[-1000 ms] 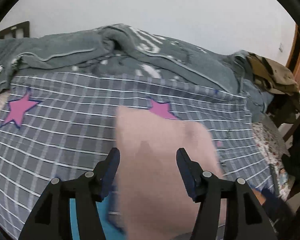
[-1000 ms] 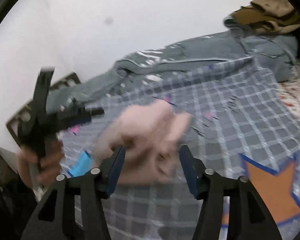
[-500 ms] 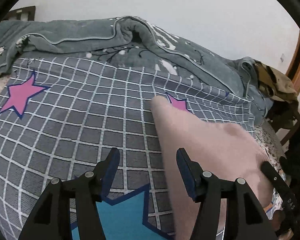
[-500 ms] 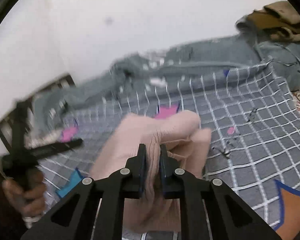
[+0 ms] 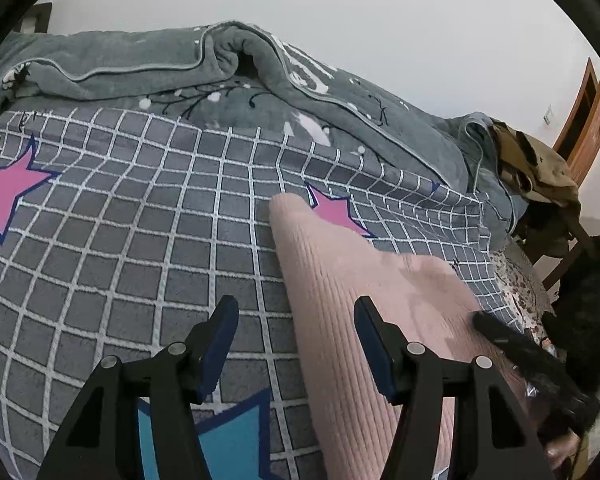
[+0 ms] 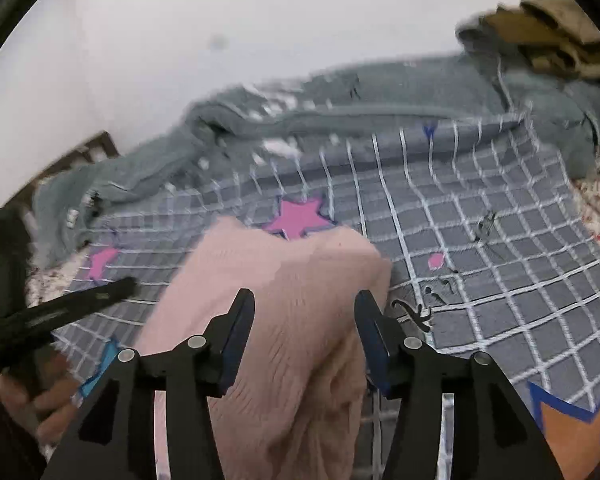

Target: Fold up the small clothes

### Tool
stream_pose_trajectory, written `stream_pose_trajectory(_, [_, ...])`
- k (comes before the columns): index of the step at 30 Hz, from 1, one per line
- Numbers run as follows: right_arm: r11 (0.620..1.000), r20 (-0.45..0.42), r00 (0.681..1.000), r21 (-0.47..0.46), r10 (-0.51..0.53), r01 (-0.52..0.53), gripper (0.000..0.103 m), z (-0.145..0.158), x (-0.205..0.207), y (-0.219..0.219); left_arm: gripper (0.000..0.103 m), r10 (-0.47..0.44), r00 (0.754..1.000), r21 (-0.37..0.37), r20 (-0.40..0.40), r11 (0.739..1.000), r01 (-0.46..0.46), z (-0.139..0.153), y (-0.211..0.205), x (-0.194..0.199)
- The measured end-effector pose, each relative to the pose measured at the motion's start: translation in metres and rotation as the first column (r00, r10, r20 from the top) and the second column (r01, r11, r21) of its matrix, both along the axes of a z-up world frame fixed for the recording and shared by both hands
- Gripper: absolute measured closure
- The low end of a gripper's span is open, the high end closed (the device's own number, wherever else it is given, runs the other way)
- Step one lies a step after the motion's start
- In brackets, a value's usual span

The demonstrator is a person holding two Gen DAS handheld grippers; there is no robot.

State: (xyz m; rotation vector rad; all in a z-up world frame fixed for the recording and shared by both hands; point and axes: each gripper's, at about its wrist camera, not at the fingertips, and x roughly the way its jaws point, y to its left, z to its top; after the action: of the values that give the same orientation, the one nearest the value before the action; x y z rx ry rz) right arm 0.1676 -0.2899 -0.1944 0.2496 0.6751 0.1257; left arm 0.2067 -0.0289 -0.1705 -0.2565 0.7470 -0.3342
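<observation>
A pink ribbed knit garment (image 5: 352, 292) lies on the grey checked bedsheet (image 5: 140, 208). In the left wrist view my left gripper (image 5: 294, 328) is open and empty, its right finger over the garment's left edge. In the right wrist view the garment (image 6: 284, 300) lies bunched and creased under my right gripper (image 6: 304, 320), which is open with its jaws astride the cloth. The right gripper also shows in the left wrist view (image 5: 512, 344) at the garment's right side. The left gripper shows at the left of the right wrist view (image 6: 60, 312), held in a hand.
A rumpled grey blanket (image 5: 220, 68) runs along the far side of the bed by the white wall. Olive-brown clothes (image 5: 536, 168) hang over a wooden chair at the right. The sheet has pink (image 5: 8, 192), blue (image 5: 228, 436) and orange (image 6: 572, 436) stars.
My right gripper was shut on the pink garment half a second ago and has now opened, leaving it on the sheet. The left gripper stayed open and moved left off the garment.
</observation>
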Motion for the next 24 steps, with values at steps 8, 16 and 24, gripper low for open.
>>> stream_pose_trajectory(8, [0.997, 0.054, 0.998, 0.071, -0.034, 0.03, 0.09, -0.015, 0.003, -0.023, 0.043, -0.026, 1.0, 0.014, -0.007, 1.0, 0.026, -0.004, 0.001, 0.007])
stream_pose_trajectory(16, [0.997, -0.007, 0.997, 0.03, -0.073, 0.073, 0.069, -0.014, 0.003, -0.032, 0.043, -0.109, 0.993, -0.023, -0.046, 0.994, 0.108, -0.006, -0.031, 0.014])
stream_pose_trajectory(24, [0.996, -0.056, 0.998, 0.078, -0.029, 0.033, 0.054, -0.038, -0.001, -0.035, 0.041, -0.109, 0.987, 0.02, -0.115, 0.993, 0.112, -0.028, -0.047, 0.022])
